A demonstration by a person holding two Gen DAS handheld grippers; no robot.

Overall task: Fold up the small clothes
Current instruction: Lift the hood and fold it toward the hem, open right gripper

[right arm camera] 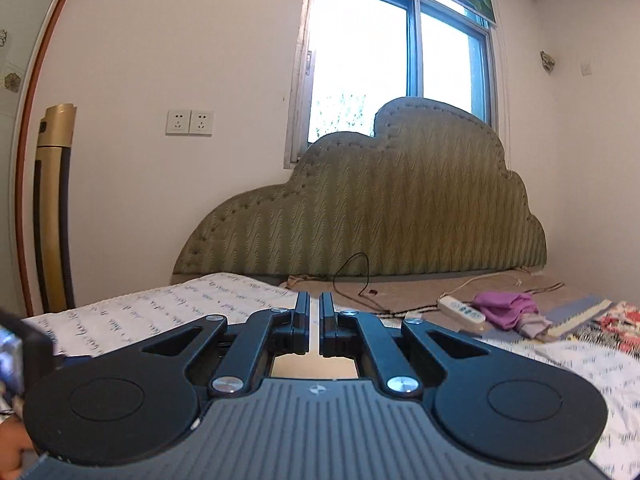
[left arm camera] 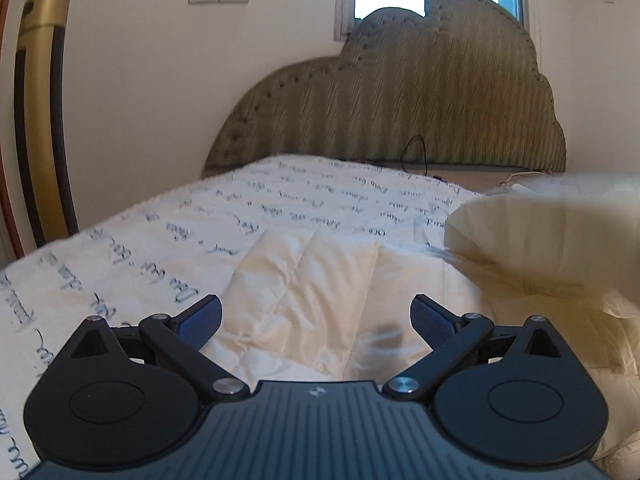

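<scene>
Left gripper is hovering low over a cream quilted garment lying on the bed sheet with script print; jaws are standing wide apart, nothing between them. At the right of the left wrist view a blurred cream flap of the same garment is hanging raised above the rest, apparently mid-fold.

Right gripper is pointing level toward the green headboard; jaws are nearly together with a thin slit between the pads. A pale strip is showing in that slit and below it, so it is probably pinching cream fabric, but cannot tell for sure.

Garment position: on the bed, just ahead of the left jaws, one part lifted on the right side.

Risks, as judgement:
- Puffy quilted fabric is looking springy; a fold may be popping back open if released without pressing.
- If the right pinch is shallow, the flap could be slipping out mid-swing and landing crooked.
- The left jaws, open and idle, are not pinning the base layer, so the whole piece may be dragging across the sheet instead of folding.
- A power strip with its cord and a purple cloth are lying farther up the bed, well apart from the garment; low snag risk.
</scene>
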